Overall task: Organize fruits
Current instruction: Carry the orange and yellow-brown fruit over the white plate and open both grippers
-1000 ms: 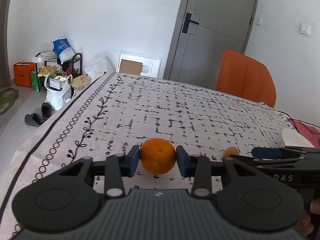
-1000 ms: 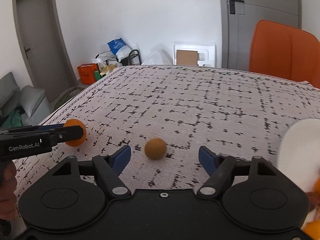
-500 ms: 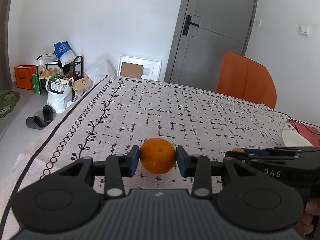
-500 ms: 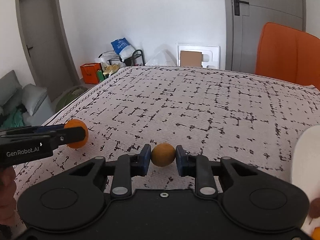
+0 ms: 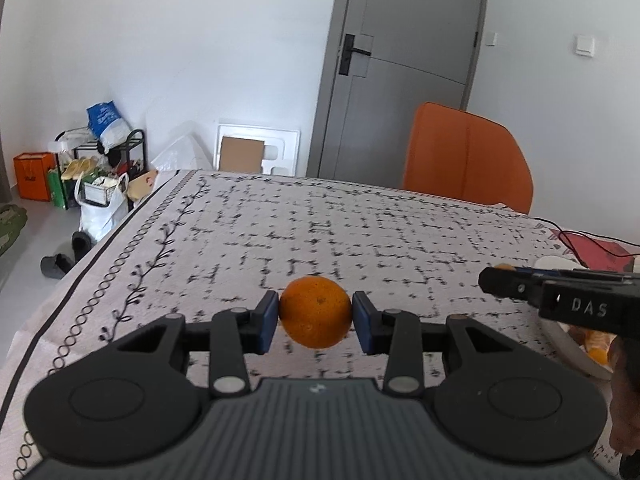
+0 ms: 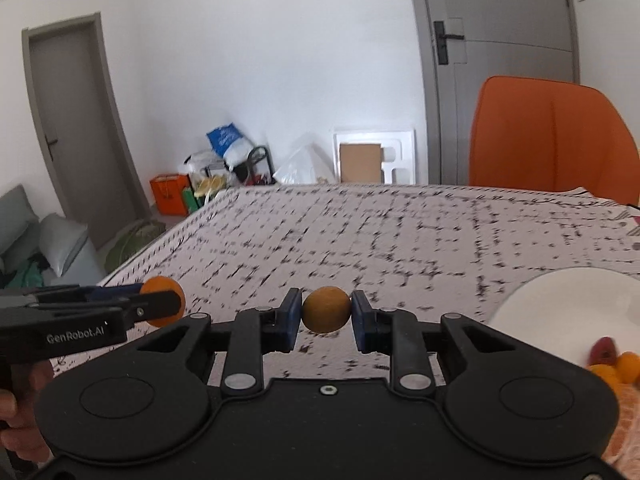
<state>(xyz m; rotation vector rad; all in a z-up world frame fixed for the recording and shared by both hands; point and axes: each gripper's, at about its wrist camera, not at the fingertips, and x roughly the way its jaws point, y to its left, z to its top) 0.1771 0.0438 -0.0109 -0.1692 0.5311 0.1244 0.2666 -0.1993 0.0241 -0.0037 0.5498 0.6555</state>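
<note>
My left gripper is shut on an orange and holds it above the patterned tablecloth. My right gripper is shut on a small brownish-yellow round fruit, lifted off the cloth. A white plate at the right holds several small orange fruits and a reddish one. The left gripper with the orange shows at the left of the right wrist view. The right gripper shows at the right of the left wrist view, over the plate.
An orange chair stands at the table's far side by a grey door. A red item with a black cable lies at the far right. Bags and a shoe rack sit on the floor to the left.
My right gripper closed on the small round fruit and lifted it off the cloth. Both grippers rose and moved right toward the plate, each holding its fruit.
</note>
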